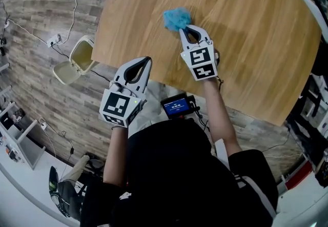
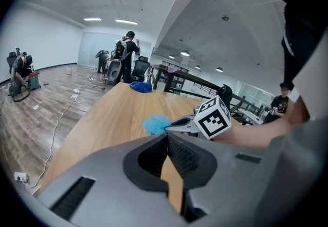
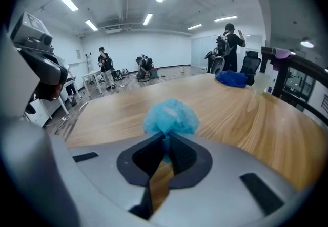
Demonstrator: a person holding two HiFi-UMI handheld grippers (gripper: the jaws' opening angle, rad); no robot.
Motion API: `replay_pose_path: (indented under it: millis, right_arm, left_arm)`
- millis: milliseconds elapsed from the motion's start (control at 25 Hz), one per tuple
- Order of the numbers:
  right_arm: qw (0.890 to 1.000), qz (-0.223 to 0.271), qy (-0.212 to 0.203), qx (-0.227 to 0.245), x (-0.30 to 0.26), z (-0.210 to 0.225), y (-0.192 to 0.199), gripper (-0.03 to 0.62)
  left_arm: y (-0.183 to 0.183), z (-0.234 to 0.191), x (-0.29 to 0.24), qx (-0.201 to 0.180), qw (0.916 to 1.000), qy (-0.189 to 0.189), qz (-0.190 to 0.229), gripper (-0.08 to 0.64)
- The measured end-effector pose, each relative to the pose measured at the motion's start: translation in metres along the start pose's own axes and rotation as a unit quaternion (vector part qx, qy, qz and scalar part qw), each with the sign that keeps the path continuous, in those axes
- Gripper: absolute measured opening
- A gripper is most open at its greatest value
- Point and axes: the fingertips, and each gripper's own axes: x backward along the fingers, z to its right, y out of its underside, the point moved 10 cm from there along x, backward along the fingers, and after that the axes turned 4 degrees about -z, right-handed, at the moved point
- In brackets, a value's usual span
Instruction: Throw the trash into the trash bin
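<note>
A crumpled blue piece of trash [image 1: 177,18] lies on the wooden table [image 1: 251,41] near its front edge. My right gripper [image 1: 185,27] is shut on its near side; in the right gripper view the blue wad [image 3: 170,117] bulges out just past the closed jaws [image 3: 166,138]. My left gripper [image 1: 149,59] hovers at the table's near left edge, shut and empty, its pads meeting [image 2: 167,135]. From there the trash [image 2: 155,124] and the right gripper [image 2: 169,128] show ahead. The cream trash bin [image 1: 77,59] stands on the floor left of the table, lid open.
A blue bundle [image 3: 230,79] lies at the table's far end. A power strip [image 1: 54,41] and cables trail over the wood floor near the bin. People and chairs [image 2: 125,59] stand in the background. A small screen [image 1: 177,105] hangs at the person's front.
</note>
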Motion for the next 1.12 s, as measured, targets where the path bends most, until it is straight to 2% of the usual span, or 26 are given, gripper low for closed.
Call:
replay_pose_path:
  millis: [240,440,600,800,960,1040,1120]
  right_arm:
    - [0.999,0.028,-0.033,0.008,-0.021,-0.008,-0.031,0.005]
    - [0.993,0.057,-0.093,0.033,-0.019,-0.046,-0.061,0.005]
    - [0.981,0.088,-0.156,0.08,-0.016,-0.116,-0.105,0.005]
    - [0.951,0.132,-0.235,0.149,-0.008,-0.206,-0.174,0.005]
    - [0.937,0.136,-0.267,0.181,-0.011,-0.253,-0.191,0.005]
    - [0.935,0.132,-0.273,0.185,-0.02,-0.271,-0.192,0.005]
    - [0.937,0.124,-0.272,0.183,-0.035,-0.284,-0.191,0.005]
  left_arm:
    - [-0.011,-0.015,0.015,-0.006,0.999,-0.039,0.023,0.005]
    - [-0.008,0.001,0.072,-0.004,0.9929,-0.107,0.052,0.005]
    - [0.018,-0.001,0.145,0.013,0.9799,-0.185,0.074,0.005]
    - [0.04,-0.009,0.226,0.05,0.9525,-0.28,0.108,0.005]
    - [0.06,-0.015,0.253,0.064,0.9432,-0.305,0.115,0.005]
    - [0.071,-0.028,0.259,0.068,0.9422,-0.305,0.119,0.005]
    - [0.081,-0.047,0.259,0.073,0.945,-0.294,0.123,0.005]
